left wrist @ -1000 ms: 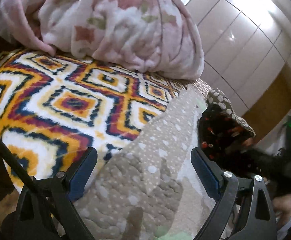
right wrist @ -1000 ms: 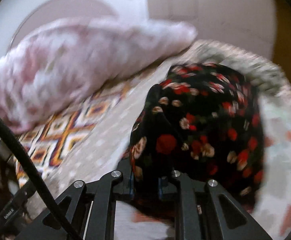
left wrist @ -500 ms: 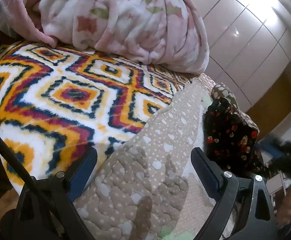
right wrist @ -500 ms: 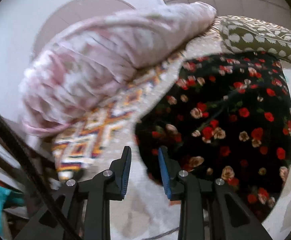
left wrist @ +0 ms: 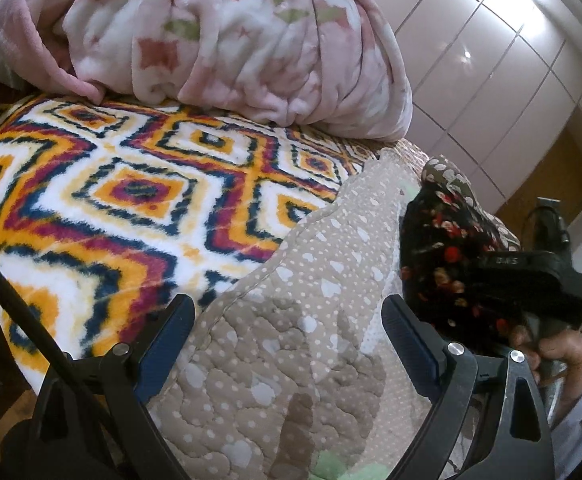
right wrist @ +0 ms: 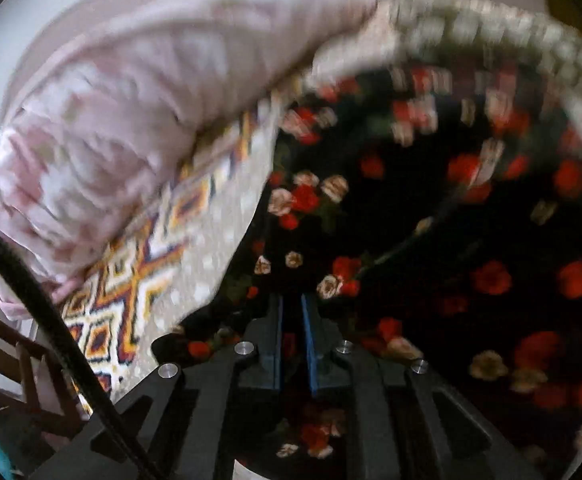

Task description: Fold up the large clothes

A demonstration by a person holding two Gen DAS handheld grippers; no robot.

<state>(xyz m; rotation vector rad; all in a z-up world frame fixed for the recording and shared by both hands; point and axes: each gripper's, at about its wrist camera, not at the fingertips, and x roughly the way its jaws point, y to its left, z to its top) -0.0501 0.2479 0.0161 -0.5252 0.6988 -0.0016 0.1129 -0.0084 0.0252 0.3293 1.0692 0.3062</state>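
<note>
The black garment with red and cream flowers (right wrist: 431, 208) lies spread on the bed and fills most of the right wrist view, which is blurred. My right gripper (right wrist: 291, 320) is low over the garment's near edge. Its jaws are closing to a narrow slit with a bit of the flowered cloth pinched between the blue pads. In the left wrist view the same garment (left wrist: 447, 236) lies bunched at the right, with the right gripper's black body over it. My left gripper (left wrist: 287, 332) hangs wide open over the beige dotted quilt (left wrist: 299, 320), holding nothing.
A fleece blanket with orange, red and navy diamonds (left wrist: 123, 188) covers the bed's left part. A bulky pink flowered blanket (left wrist: 227, 40) is heaped behind it. A dotted pillow (left wrist: 447, 172) lies past the garment. Glossy wardrobe doors (left wrist: 491, 60) stand behind, and a hand (left wrist: 555, 352) holds the right gripper.
The right gripper let go of the lifted garment, which dropped flat on the bed. It then sank toward the garment's edge and its jaws narrowed again. The left gripper stayed open, almost still.
</note>
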